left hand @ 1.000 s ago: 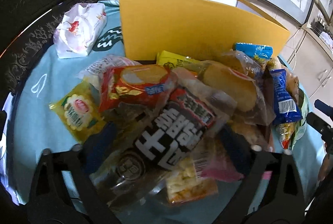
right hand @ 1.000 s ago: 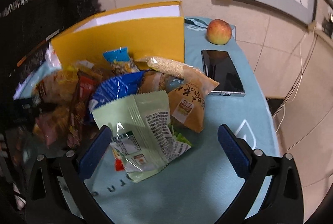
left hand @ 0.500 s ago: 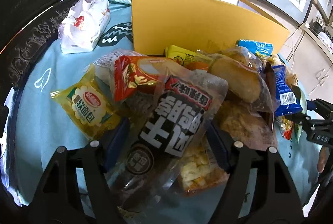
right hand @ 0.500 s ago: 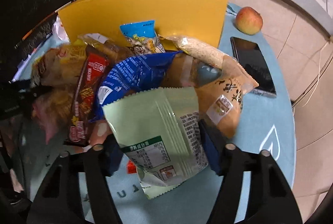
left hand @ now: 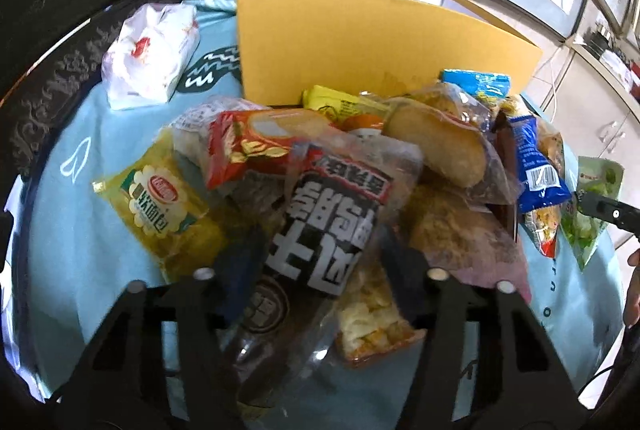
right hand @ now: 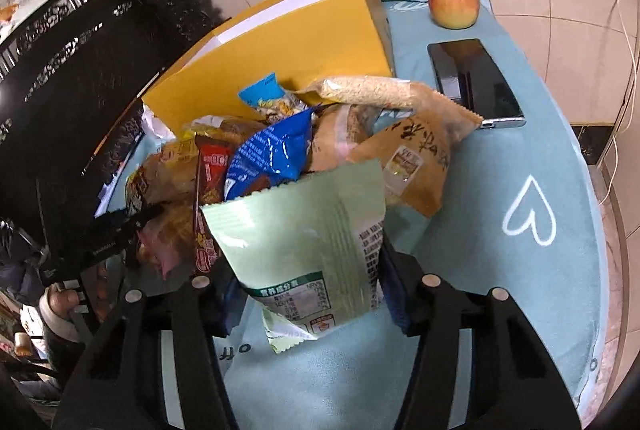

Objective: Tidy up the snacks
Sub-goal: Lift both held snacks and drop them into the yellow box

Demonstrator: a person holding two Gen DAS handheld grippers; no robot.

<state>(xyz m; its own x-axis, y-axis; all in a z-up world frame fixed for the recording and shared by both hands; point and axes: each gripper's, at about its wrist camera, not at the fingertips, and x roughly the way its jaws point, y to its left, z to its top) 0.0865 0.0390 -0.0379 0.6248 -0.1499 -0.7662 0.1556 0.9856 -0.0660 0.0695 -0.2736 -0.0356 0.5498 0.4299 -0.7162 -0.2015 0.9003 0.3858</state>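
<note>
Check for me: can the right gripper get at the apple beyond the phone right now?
Probably not yet. The right gripper is closing on the pale green snack bag, so it is occupied. Otherwise the route looks free: the apple sits alone on the blue cloth, past the phone.

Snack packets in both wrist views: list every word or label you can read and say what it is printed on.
"软面包": yellow packet.
"风干鸭脖", upside down and only probably read right: dark packet.
"营养成分表": pale green packet; its fine print is too small to read.
Brown packet: brush script, not legible.
Blue packet: barcode digits too small to read.
</note>
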